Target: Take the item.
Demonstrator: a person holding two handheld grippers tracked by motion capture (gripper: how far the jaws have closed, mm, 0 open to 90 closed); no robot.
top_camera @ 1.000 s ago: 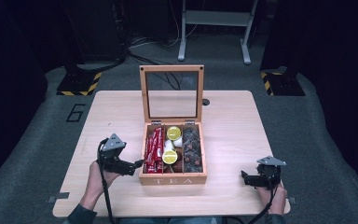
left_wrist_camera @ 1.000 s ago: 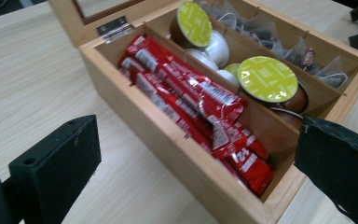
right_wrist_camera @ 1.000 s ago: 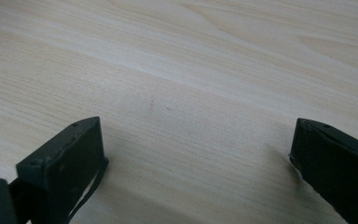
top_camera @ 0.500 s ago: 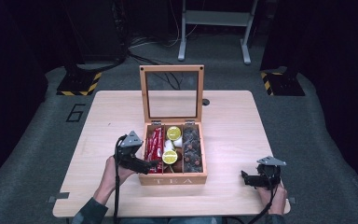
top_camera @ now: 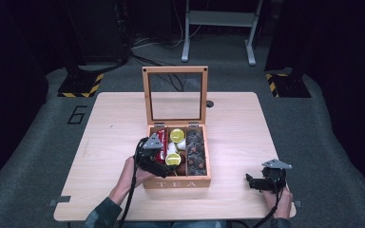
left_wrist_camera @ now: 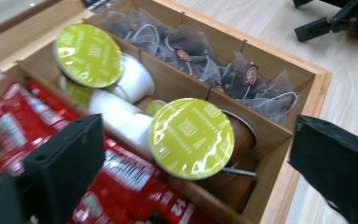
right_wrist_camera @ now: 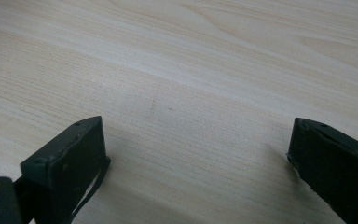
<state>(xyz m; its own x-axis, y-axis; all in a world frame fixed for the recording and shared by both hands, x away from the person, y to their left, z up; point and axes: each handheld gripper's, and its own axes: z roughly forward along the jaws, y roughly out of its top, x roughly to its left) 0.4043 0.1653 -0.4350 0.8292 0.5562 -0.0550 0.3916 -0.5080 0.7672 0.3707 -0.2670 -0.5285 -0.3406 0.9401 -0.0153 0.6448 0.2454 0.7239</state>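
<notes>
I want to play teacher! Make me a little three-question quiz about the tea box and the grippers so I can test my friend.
1. True or false: the lid of the tea box is standing open.
2. Which gripper is over the box?
A. the left gripper
B. the right gripper
C. both
3. Fill in: the left compartment holds ______ packets.

Key:
1. True. The glass lid stands upright behind the box.
2. A. The right gripper rests apart on the bare table, jaws open.
3. Red. Green-topped capsules fill the middle compartment and tea bags the right one.
</notes>
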